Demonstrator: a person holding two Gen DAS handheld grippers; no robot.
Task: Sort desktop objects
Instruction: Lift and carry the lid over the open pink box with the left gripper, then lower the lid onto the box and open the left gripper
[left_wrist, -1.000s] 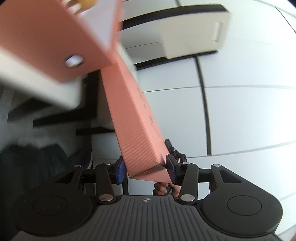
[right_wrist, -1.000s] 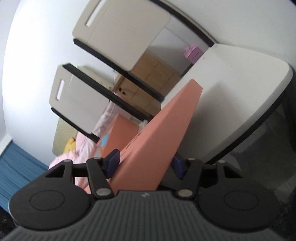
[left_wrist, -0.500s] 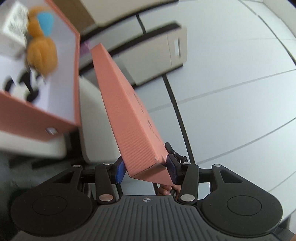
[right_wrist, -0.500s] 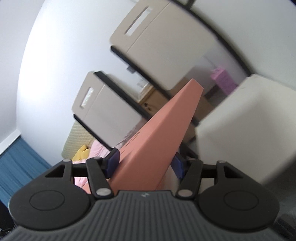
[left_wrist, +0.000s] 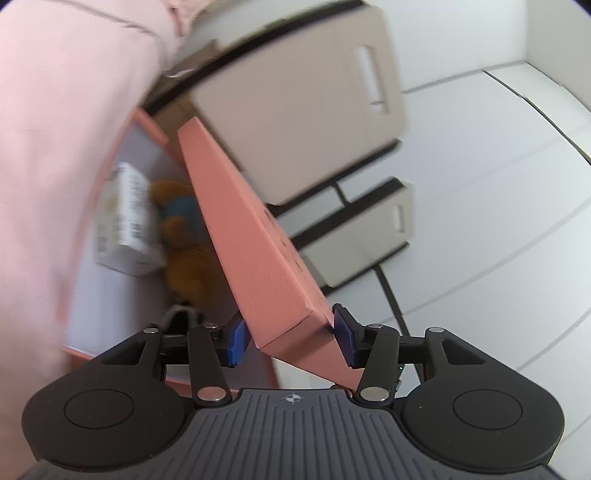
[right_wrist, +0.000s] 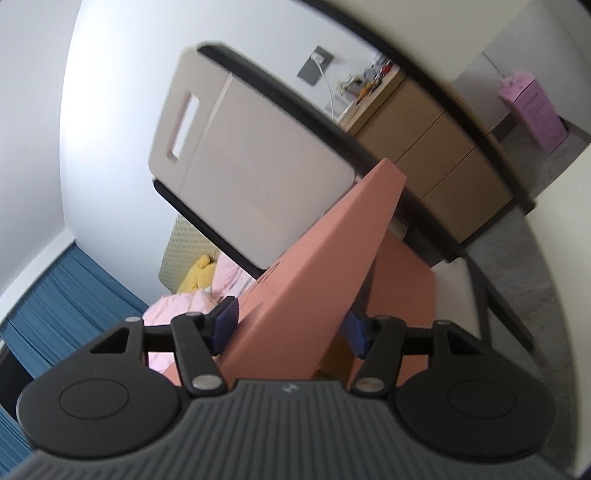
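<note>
Both grippers hold one salmon-pink box lid (left_wrist: 255, 236), tilted in the air. My left gripper (left_wrist: 291, 341) is shut on one end of it. My right gripper (right_wrist: 288, 328) is shut on the other end, where the lid (right_wrist: 314, 280) runs up and away. Beyond the lid in the left wrist view is the open pink box (left_wrist: 155, 125) with a white carton (left_wrist: 125, 221) and an orange plush toy (left_wrist: 184, 251) inside. The box's outer side (right_wrist: 402, 291) shows behind the lid in the right wrist view.
Two beige folding chairs hang or lean on the white wall (left_wrist: 306, 122) (left_wrist: 373, 236). A pink blurred mass (left_wrist: 55, 147) fills the left of the left wrist view. A wooden drawer cabinet (right_wrist: 436, 162), a purple box (right_wrist: 532, 107) and blue curtains (right_wrist: 48, 295) show in the right wrist view.
Both grippers swung with the lid. The open box moved from upper left to behind the lid in the left wrist view. The right wrist view turned toward the cabinet.
</note>
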